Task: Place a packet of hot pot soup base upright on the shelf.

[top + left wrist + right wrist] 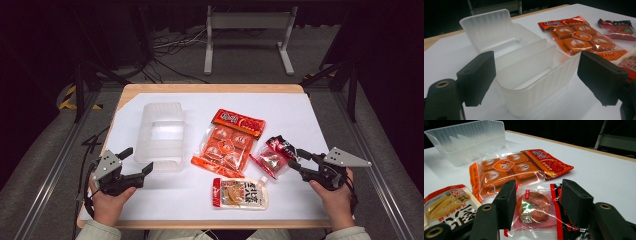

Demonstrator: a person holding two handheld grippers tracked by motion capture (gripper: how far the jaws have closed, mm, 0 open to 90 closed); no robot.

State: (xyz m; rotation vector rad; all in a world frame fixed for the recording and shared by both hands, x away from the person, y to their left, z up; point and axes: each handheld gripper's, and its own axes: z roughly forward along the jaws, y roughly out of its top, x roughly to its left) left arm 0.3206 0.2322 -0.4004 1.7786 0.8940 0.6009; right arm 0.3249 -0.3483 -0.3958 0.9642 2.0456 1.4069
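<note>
- The left gripper (136, 161) waited with its jaws apart at the near end of the clear plastic bin (161, 135); seen along its own jaws, the bin's near corner (529, 82) sat in the gap between the two pads without touching either.
- The right gripper (296, 160) also stood open, its fingertips just short of the small red snack packet (272, 156); in the right gripper view the packet (534, 207) lay flat on the table between and just beyond the jaws, not pinched.
- Beyond those right fingers lay the big orange packet (509, 170), and off to their side the white and red pouch (241, 193).
- To my eye, nothing had been packed yet: the bin was empty and all three packets sat on the white table (300, 115).
- All of the picking and placing looked left to do, starting with closing on the red packet.
</note>
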